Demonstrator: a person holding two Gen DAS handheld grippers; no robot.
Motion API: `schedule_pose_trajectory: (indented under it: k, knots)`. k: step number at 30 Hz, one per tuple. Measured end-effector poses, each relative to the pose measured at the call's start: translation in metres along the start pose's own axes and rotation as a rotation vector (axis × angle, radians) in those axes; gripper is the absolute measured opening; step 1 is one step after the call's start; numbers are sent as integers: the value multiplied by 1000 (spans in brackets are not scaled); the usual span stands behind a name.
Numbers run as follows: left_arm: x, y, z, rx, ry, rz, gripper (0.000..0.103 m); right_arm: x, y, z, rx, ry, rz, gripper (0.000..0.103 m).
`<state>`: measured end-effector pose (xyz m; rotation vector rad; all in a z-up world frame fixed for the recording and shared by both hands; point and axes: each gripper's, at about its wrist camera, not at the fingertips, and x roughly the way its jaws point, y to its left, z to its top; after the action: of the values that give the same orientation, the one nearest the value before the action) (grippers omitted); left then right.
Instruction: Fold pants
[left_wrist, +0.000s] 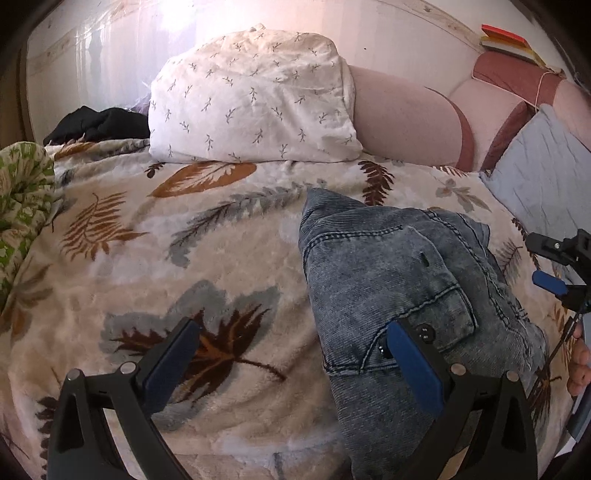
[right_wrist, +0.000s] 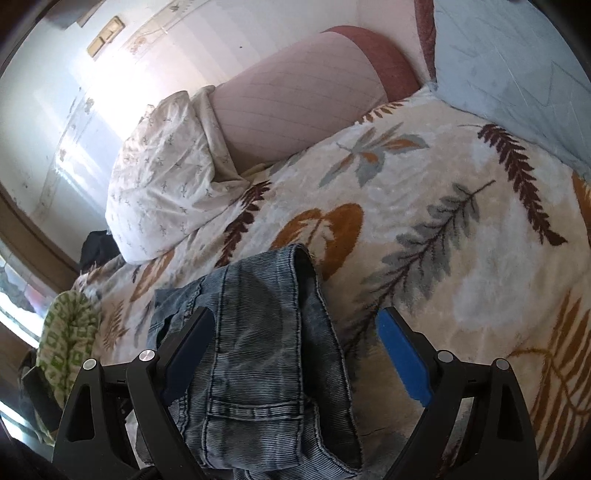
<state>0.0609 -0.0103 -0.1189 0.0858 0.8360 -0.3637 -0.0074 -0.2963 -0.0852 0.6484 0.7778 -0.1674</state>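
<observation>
The jeans (left_wrist: 391, 280) lie on the bed, on the leaf-patterned blanket (left_wrist: 177, 258), toward its right side as the left wrist camera sees it and well short of the white pillow (left_wrist: 255, 99) at the head. They are already gathered into a compact, layered bundle: a back pocket faces up, and in the right wrist view one doubled layer lies over another, with a rounded fold pointing toward the pillow. So at least one fold looks done, probably more.

The left gripper (left_wrist: 295, 365) has its jaws spread wide, holding nothing; its right finger hangs over the near edge of the denim, its left finger over bare blanket. The right gripper (right_wrist: 295, 354) is likewise wide apart and empty, with the jeans (right_wrist: 258, 350) lying between and below its fingers.

The bundle is lumpy and its edges are uneven, so what remains is, by my reading, a last fold or some squaring up and flattening. How many layers it holds I cannot tell.
</observation>
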Motion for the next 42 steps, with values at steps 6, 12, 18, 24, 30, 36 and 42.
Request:
schedule_pose_trajectory:
  k: [6,12,18,24,30,36,42]
  knots:
    - [-8,-2,-1,31,-19,13,103,3,2,-7,-17,6,-13,91]
    - [-20,-2,-1,48,-51,20,103,3,-5,-9,15,-5,-28,91]
    - [-23,-1,0,64,-72,40,103,3,-7,-9,23,-14,-43,91]
    - [-21,-1,0,71,-71,48,103,3,-4,-10,3,-16,-43,91]
    - [-19,-2,-2,79,-66,53,103,2,-2,-10,1,-17,-31,91]
    - [-18,-2,-3,77,-62,54,103,3,0,-11,-10,-12,-31,91]
    - [-16,0,-3,80,-55,55,103,3,3,-12,-20,-11,-29,91]
